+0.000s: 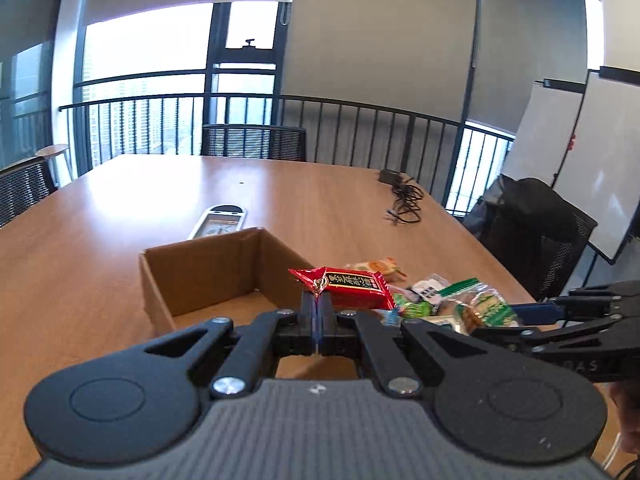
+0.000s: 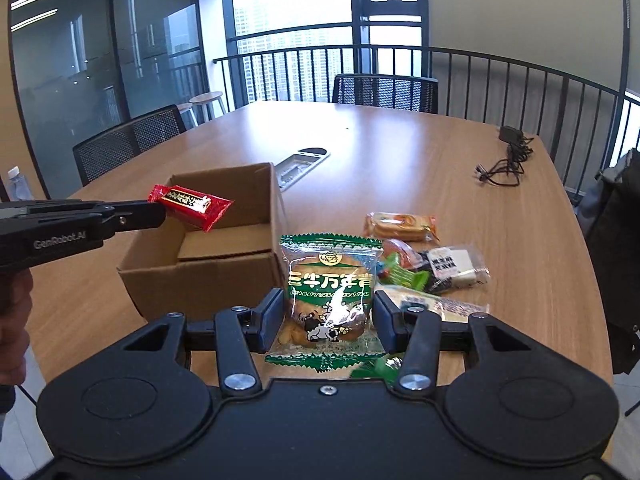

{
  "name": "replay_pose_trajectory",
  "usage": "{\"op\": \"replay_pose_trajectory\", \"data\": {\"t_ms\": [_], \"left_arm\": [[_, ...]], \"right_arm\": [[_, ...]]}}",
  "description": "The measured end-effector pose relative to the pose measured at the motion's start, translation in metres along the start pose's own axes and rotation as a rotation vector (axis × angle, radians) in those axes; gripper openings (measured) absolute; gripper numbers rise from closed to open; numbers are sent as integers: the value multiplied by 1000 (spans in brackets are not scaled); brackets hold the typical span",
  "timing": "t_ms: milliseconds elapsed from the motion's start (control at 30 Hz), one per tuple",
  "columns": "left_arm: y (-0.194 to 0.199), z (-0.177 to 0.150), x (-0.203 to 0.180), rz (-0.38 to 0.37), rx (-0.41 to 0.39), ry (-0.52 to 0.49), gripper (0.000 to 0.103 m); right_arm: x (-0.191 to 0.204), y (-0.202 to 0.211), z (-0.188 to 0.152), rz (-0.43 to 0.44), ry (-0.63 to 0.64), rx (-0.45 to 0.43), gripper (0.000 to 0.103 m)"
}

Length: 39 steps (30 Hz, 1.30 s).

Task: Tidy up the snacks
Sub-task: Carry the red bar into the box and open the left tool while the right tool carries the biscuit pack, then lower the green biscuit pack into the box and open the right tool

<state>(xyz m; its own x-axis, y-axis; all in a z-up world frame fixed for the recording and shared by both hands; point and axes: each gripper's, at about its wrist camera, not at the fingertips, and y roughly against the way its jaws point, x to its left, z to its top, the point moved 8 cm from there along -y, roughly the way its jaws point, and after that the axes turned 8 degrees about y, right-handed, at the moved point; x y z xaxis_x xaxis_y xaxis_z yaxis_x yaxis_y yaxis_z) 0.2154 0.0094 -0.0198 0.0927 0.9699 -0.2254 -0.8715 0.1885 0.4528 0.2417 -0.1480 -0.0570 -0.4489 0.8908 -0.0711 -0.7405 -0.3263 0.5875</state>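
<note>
My left gripper (image 2: 162,212) pinches a red snack packet (image 2: 191,206) above the cardboard box (image 2: 200,276); my right gripper (image 2: 326,314) clasps a green-trimmed biscuit bag (image 2: 330,280) over the tabletop (image 2: 400,152).

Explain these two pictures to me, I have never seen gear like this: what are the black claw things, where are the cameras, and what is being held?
They are hand-held two-finger grippers, one in each of a person's hands, each with a camera looking along its fingers.

Left camera view: the left gripper is shut on the edge of a red snack packet.

Right camera view: the right gripper clamps a green-and-clear biscuit packet by its sides. The left gripper, seen from the side, holds the red packet over an open cardboard box.

More wrapped snacks lie beside the box on the wooden table, with a black cable farther off.
</note>
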Motion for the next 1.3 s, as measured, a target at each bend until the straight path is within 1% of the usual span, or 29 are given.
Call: {"op": "replay_pose_trajectory", "data": {"t_ms": [300,400,500,700,767,800,867,900,933,967,1000,1033,1067,1100,1133,1233,1300], "left_arm": [[-14,-7,31,52,25,47,0],[-17,-12,36,63,39,49,1],[-19,-16,43,93,49,51,2],[-17,-19,49,121,54,51,4],[-14,-16,49,125,44,54,6],[-13,-15,49,125,41,54,10],[-11,-13,50,138,39,51,20],[-9,-11,50,143,33,52,33],[-7,-10,51,145,27,56,49],[-6,-9,51,148,21,62,57],[-3,-8,52,148,11,66,70],[-1,-7,51,149,3,67,78],[1,-5,51,156,-5,67,78],[3,-5,52,166,-8,66,80],[4,-4,52,162,-11,68,83],[8,-3,53,156,-17,72,88],[11,-3,56,165,-22,73,89]], "right_arm": [[20,-3,28,47,39,-27,47],[27,-8,36,67,51,-27,47],[33,-14,42,86,59,-24,47],[48,-22,53,115,86,-15,47],[53,-24,57,119,99,-16,47],[55,-25,60,120,103,-15,47],[59,-27,64,121,108,-12,47],[60,-28,65,123,111,-9,47],[61,-30,65,126,112,-7,47],[63,-32,66,130,114,-2,47],[65,-33,66,133,115,2,47],[66,-35,66,134,118,4,47],[66,-39,67,133,121,6,47],[67,-41,67,131,120,8,47],[67,-43,68,131,117,11,47],[69,-47,66,134,109,18,47],[68,-51,66,139,101,24,47]]}}
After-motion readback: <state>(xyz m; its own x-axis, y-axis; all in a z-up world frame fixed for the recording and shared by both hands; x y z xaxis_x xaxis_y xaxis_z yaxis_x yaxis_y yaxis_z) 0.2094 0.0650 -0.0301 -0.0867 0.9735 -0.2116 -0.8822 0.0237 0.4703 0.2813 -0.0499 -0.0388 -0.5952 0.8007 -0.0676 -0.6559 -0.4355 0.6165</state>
